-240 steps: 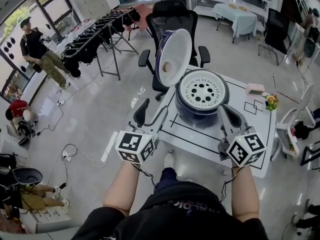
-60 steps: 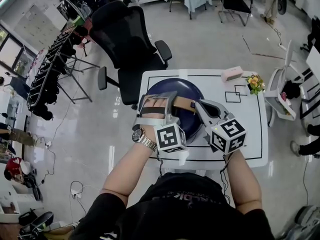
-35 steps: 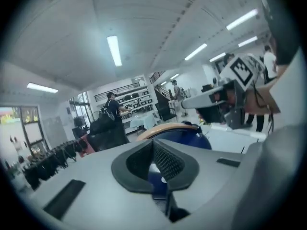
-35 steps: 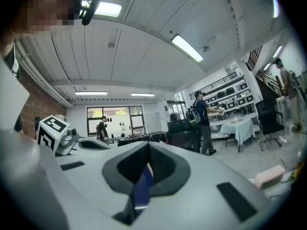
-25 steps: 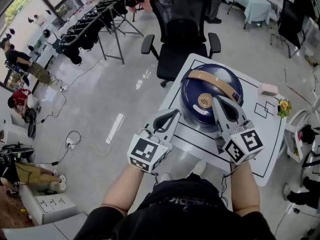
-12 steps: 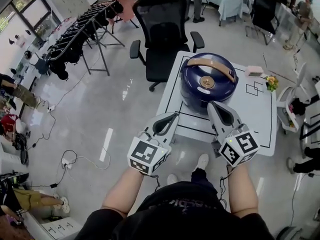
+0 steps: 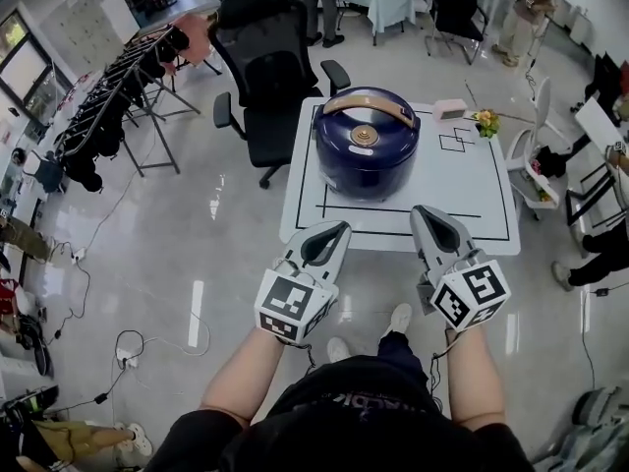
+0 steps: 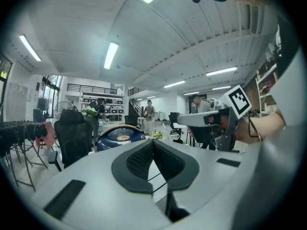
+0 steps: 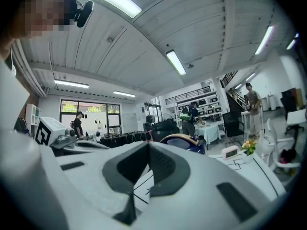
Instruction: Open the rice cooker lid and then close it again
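Note:
The dark blue rice cooker stands on the white table with its lid down and its tan handle lying across the top. Both grippers hang off the near edge of the table, well apart from the cooker. My left gripper is shut with nothing in it, and so is my right gripper. In the left gripper view the cooker shows small beyond the closed jaws. In the right gripper view only the cooker's top peeks over the closed jaws.
A black office chair stands behind the table's left side. A pink clock and a small flower pot sit at the table's far right corner. Clothes racks line the left; white chairs and other people stand around.
Both grippers have drawn back from the cooker toward the person and now sit off the table's near edge. The cooker's lid stays closed.

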Tool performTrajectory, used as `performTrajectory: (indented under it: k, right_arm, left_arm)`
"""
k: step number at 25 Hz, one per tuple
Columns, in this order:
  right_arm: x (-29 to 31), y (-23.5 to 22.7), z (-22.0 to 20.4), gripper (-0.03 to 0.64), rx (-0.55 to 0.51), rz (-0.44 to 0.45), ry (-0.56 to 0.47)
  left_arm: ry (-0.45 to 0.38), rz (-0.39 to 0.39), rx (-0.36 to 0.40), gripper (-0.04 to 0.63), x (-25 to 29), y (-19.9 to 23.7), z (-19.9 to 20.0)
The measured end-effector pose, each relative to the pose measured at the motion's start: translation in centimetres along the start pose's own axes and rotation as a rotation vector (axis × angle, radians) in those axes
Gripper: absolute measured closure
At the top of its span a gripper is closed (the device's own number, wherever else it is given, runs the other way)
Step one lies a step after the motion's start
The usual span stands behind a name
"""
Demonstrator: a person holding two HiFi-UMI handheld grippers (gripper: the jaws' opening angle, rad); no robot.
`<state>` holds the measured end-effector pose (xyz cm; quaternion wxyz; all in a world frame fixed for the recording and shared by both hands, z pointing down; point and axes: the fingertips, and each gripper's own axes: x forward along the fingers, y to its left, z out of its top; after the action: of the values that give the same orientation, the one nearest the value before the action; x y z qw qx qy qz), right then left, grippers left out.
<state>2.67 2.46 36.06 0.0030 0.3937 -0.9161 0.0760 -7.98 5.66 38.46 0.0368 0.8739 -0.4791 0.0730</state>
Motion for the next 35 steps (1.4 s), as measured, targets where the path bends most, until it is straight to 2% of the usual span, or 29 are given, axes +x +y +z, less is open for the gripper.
performTrajectory:
  k: [5,18,25,35]
  right_arm:
    - [-2.1,0.0,1.2,0.615,-0.021,-0.006,-0.012]
    - [-5.7,-2.1,1.8,0.615,-0.031,0.102,-0.007]
    - [-7.4,-3.4,1.7,0.617,-0.007,0.152,-0.023]
    - [-9.1,-3.9,1.8,0.617,0.008,0.193,-0.037]
  left_arm:
    - [-0.008,0.001,0.036,0.592,-0.4,-1.8,1.2]
    - [-0.028,0.158,-0.027,0.592,0.3,-5.3,2.2]
    - [-0.012,0.211,0.021,0.592,0.8,-7.9,2.8]
    - [0.001,0.239,0.038,0.592,0.8,-10.4,3.3]
